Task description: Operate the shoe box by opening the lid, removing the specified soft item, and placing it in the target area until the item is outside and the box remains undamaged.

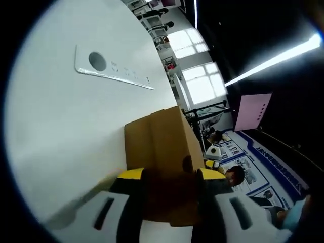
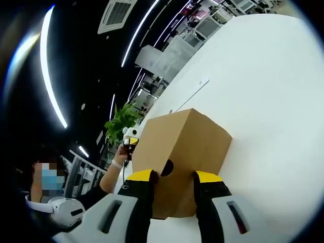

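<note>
both hand-held grippers [image 1: 171,177] [image 2: 172,178] clamp shoe box [image 2: 185,152] ends; plant [image 2: 120,123] behind, right view.

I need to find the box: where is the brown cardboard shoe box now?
The brown cardboard shoe box stands on the white table, straight ahead between each gripper's jaws in both views, lid closed.

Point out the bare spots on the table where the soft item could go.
The white table is bare between the box and the grey panel with the round hole, and beyond that panel. In the right gripper view, bare table runs beside and beyond the box. It is crowded right at the box, where both grippers sit.
</note>
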The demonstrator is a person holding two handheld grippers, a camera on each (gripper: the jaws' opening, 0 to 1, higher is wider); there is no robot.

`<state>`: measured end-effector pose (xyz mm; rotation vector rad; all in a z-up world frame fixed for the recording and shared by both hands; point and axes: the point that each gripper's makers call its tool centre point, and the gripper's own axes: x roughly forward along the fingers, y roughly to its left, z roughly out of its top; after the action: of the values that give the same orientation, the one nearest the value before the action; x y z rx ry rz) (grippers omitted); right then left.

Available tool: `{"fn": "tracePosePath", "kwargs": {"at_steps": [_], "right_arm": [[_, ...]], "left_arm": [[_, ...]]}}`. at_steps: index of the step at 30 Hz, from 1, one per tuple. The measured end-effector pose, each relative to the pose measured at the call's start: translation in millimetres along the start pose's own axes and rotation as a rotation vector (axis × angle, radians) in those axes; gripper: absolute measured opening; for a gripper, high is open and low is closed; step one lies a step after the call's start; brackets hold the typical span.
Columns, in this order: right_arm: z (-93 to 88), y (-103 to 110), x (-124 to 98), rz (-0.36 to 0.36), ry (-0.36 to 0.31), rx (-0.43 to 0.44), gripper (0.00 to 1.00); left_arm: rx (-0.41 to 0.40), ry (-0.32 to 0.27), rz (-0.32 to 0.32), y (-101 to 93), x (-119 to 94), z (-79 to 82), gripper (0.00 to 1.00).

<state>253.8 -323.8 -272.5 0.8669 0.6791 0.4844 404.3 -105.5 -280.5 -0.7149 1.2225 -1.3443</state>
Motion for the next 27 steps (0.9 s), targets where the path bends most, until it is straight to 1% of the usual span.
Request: {"fn": "tracePosePath", "kwargs": {"at_steps": [4,7,8,11,14,16,18,21,27], "right_arm": [[-1.5,1.6,0.9,-0.003,0.001,0.001,0.31],[-2.1,2.3,1.6,-0.007,0.0,0.003,0.31],[-2.1,2.3,1.5,-0.008,-0.001,0.002,0.31],[-1.7,1.7,1.2,-0.01,-0.004,0.002,0.31],[-2.0,2.1,1.4,-0.012,-0.005,0.002,0.31],[-3.1,3.1,2.2,-0.011,-0.005,0.004,0.31],[-3.1,3.1,2.3,-0.009,-0.004,0.007,0.31],[-2.5,2.6,2.2,-0.009,-0.001,0.014,0.31],[-4.6,5.4,4.2,-0.024,0.0,0.024,0.31]], "left_arm": [[0.01,0.002,0.007,-0.1,-0.8,1.4,0.4],[-0.003,0.006,0.003,1.5,-1.0,3.1,0.4],[0.001,0.006,0.003,0.7,-0.8,1.8,0.4],[0.008,0.006,0.014,1.4,-2.6,5.6,0.4],[0.033,0.005,0.031,-0.9,-3.2,7.3,0.37],[0.019,0.004,0.034,-0.7,-3.0,5.4,0.37],[-0.006,-0.003,0.026,1.9,-3.9,7.9,0.36],[0.001,-0.003,0.021,0.6,-3.2,6.4,0.36],[0.004,-0.001,0.035,0.0,-3.6,6.8,0.36]]}}
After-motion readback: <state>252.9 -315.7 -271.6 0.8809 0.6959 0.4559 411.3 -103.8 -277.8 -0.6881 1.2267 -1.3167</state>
